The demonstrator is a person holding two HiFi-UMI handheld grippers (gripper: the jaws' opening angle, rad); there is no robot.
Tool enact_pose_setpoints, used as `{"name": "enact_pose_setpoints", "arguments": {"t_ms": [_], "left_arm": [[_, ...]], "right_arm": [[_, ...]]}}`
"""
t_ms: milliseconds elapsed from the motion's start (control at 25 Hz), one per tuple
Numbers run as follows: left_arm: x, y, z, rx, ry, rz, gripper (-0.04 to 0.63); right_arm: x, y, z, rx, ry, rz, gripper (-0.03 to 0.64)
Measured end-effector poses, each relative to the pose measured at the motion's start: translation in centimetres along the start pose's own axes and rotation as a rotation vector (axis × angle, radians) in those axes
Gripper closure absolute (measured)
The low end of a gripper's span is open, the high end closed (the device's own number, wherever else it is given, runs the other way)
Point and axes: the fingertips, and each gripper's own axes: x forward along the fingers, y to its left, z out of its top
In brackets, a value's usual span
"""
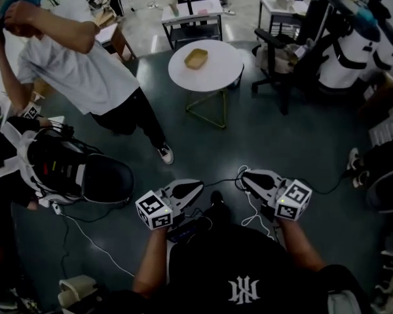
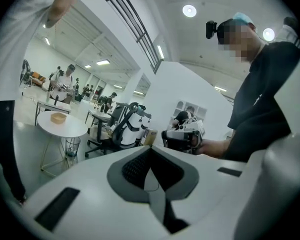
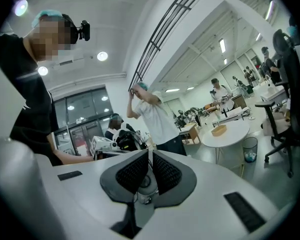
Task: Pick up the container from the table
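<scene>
Well ahead across the floor, the container [image 1: 196, 58] sits on a round worktop [image 1: 226, 71]. Left tool [image 1: 196, 186] and right tool [image 1: 245, 176] are closed, empty, near the body. Likely step: approach. Next: reach the worktop and open a tool.

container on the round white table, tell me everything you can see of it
The container is a small, shallow, open-topped tray, roughly rectangular with rounded corners and tan in colour. It looks like wood or pressed fibre, but it is too small to tell which. It appears empty. It sits flat and upright on the round white table, a little off the middle of the top, and is the only thing there. Only the tabletop touches it.
</scene>
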Motion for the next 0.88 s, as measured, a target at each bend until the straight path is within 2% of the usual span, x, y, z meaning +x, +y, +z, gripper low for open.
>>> {"name": "enact_pose_setpoints", "arguments": {"t_ms": [240, 440, 600, 760, 880], "left_arm": [[1.6, 6.4, 4.4, -0.011, -0.025, -0.042, 0.592], [3.6, 10.6, 7.2, -0.004, -0.017, -0.101, 0.592], [5.3, 12.9, 8.7, 0.013, -0.010, -0.129, 0.592], [5.2, 15.7, 10.1, 0.029, -0.013, -0.106, 0.592], [4.7, 18.5, 11.2, 0.007, -0.030, -0.064, 0.592]], "right_arm": [[5.5, -3.9, 4.5, -0.034, 0.029, -0.016, 0.566], [8.8, -5.9, 7.4, -0.061, 0.007, -0.043, 0.566], [9.3, -8.0, 8.3, -0.082, 0.012, -0.060, 0.565], [9.2, -10.9, 8.6, -0.059, 0.012, -0.090, 0.565], [10.5, -12.8, 8.5, -0.035, 0.024, -0.082, 0.565]]}}
